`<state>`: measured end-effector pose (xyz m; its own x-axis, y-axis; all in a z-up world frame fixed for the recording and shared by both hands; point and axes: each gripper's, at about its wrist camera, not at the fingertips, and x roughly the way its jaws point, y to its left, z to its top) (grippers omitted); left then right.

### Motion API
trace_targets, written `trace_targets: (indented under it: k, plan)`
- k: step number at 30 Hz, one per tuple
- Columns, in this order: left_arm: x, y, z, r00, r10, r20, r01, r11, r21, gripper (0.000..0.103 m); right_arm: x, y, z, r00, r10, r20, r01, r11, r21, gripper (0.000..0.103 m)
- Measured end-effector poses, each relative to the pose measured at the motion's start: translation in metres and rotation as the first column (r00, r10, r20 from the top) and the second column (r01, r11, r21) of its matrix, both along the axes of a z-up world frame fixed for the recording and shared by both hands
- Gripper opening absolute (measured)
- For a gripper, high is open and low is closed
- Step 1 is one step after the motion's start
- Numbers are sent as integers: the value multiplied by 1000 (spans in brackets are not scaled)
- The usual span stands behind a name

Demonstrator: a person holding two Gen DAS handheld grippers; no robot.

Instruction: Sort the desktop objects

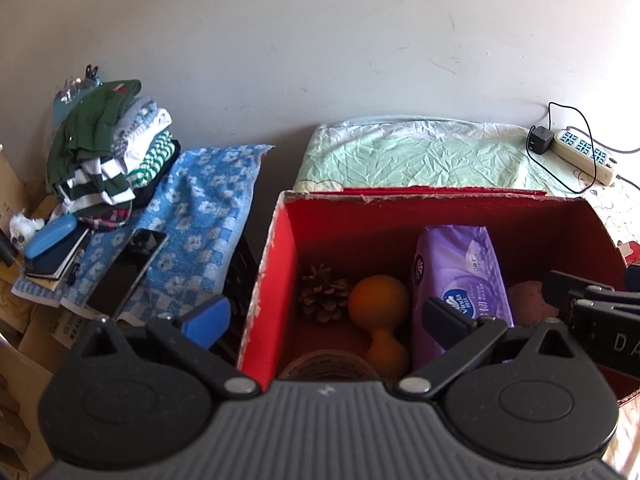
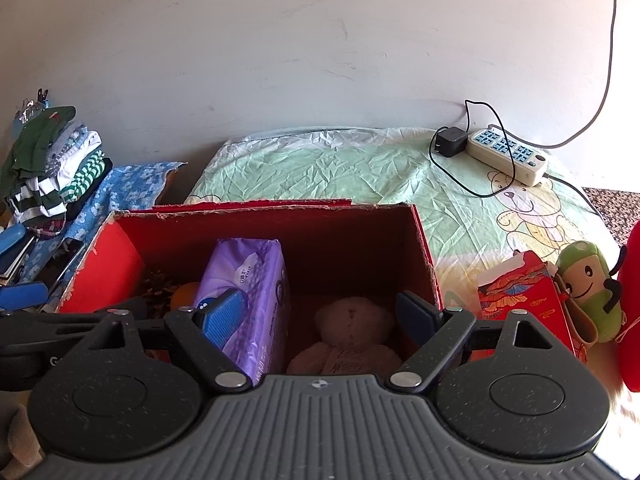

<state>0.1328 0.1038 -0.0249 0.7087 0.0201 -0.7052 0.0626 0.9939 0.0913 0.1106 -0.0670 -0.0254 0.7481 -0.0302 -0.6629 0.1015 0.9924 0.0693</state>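
A red cardboard box (image 1: 280,264) (image 2: 424,248) stands open on the table. Inside it lie a purple tissue pack (image 1: 460,272) (image 2: 248,280), an orange dumbbell (image 1: 380,308), a pine cone (image 1: 322,298) and a brown teddy bear (image 2: 352,332). A woven round thing (image 1: 324,366) shows at the box's near edge. My left gripper (image 1: 326,316) hangs open over the box's left half, holding nothing. Over the right half my right gripper (image 2: 320,316) is open and empty too. A green plush toy (image 2: 592,292) and a red patterned carton (image 2: 524,296) sit outside to the right.
A power strip (image 2: 506,156) with a black charger (image 2: 452,142) and cable lies on the green cartoon sheet (image 2: 340,168) behind the box. To the left, folded clothes (image 1: 104,148), a phone (image 1: 128,272), a blue case (image 1: 50,236) and notebooks rest on a blue towel (image 1: 208,208). A wall is close behind.
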Motion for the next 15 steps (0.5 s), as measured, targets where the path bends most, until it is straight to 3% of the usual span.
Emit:
trace_targets:
  k: [15]
  plan:
    - [-4,0,9,1000,-19,-2,19,999,-28,102,-7,-2,9,1000,-13,9,13,1000,-8,86]
